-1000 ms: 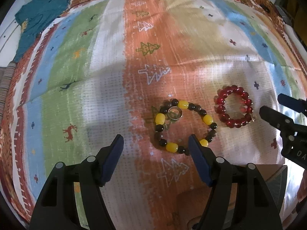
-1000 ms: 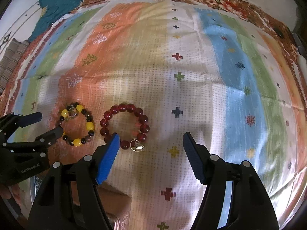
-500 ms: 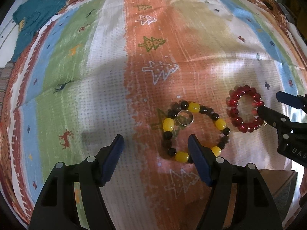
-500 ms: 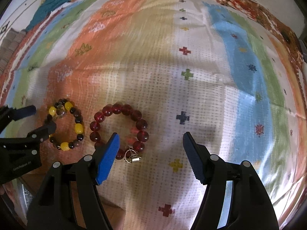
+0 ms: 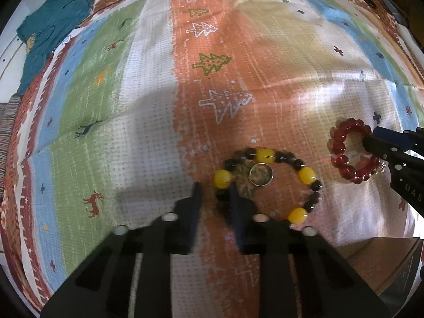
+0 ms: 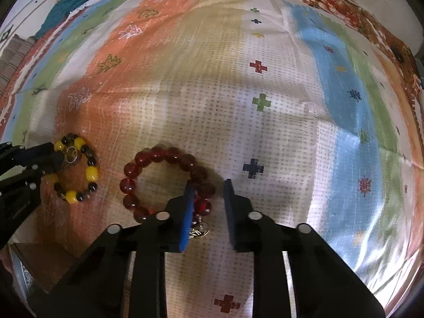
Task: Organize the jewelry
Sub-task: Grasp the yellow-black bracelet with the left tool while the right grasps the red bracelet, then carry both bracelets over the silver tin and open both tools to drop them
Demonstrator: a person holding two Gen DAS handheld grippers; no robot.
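A yellow and dark bead bracelet (image 5: 267,182) lies on the striped cloth with a silver ring (image 5: 261,175) inside it. My left gripper (image 5: 213,190) has its jaws closed narrow around the bracelet's left beads. A red bead bracelet (image 6: 164,182) with a small metal charm (image 6: 198,232) lies to the right. My right gripper (image 6: 206,188) has its jaws closed narrow around the red bracelet's right beads. Each gripper shows in the other's view, the right gripper (image 5: 371,143) at the red bracelet (image 5: 349,151) and the left gripper (image 6: 57,156) at the yellow bracelet (image 6: 76,169).
The colourful striped cloth (image 5: 148,100) covers the whole surface. A teal garment (image 5: 50,31) lies at the far left corner. A brown box (image 5: 381,262) sits at the near edge between the grippers, also in the right wrist view (image 6: 42,262).
Both grippers moved forward and down onto the bracelets. Both pairs of jaws closed from wide open to narrow, each around one side of its bracelet.
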